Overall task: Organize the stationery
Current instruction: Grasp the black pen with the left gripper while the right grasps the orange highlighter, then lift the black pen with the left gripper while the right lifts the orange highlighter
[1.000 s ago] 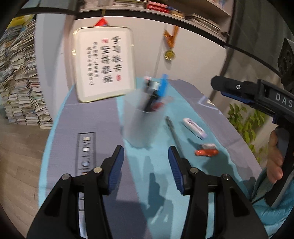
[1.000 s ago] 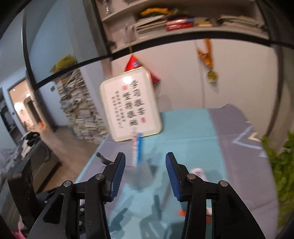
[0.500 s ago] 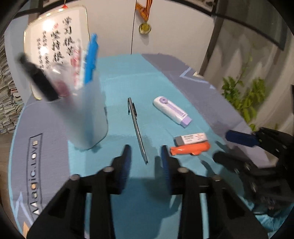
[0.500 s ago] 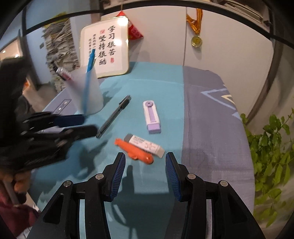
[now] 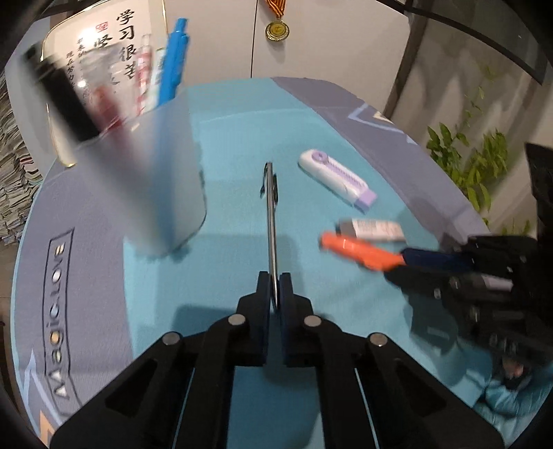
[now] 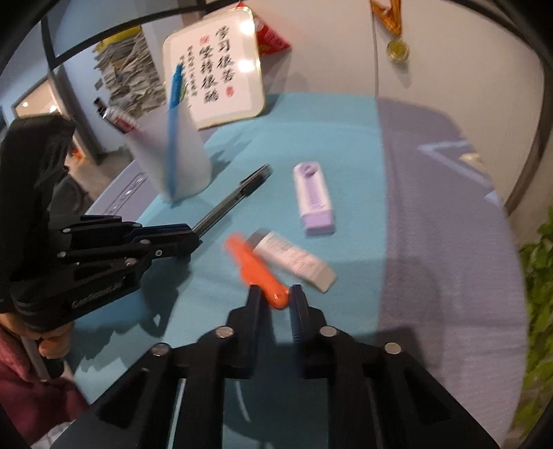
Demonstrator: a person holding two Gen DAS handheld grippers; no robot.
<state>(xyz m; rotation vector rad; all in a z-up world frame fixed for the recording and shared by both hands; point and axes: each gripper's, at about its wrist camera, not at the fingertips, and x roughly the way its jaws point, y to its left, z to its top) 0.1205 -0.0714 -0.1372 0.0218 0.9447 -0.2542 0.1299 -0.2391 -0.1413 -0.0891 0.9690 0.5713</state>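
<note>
On the teal mat lies a slim black and silver pen (image 5: 271,221). My left gripper (image 5: 275,286) is closing its jaws on the pen's near end, and the pads press it. The right gripper (image 6: 275,293) is closing on the near tip of an orange marker (image 6: 255,266), which is pinched between the pads. A white eraser (image 6: 293,259) lies against the marker. Further back lies a white and purple correction tape (image 6: 312,198). To the left, a frosted pen cup (image 5: 145,179) holds a blue pen and several others. Each gripper shows in the other's view: left gripper (image 6: 193,238), right gripper (image 5: 404,266).
A framed calligraphy board (image 6: 221,69) leans on the wall behind the cup, and a medal (image 5: 276,29) hangs beside it. A green plant (image 5: 466,162) stands off the table's right edge. Stacked papers sit far left. A person's hand and dark red sleeve (image 6: 31,390) are at lower left.
Both grippers came down to the mat and shut. The left one closed on the pen's near end, and the right one closed on the orange marker's tip.
</note>
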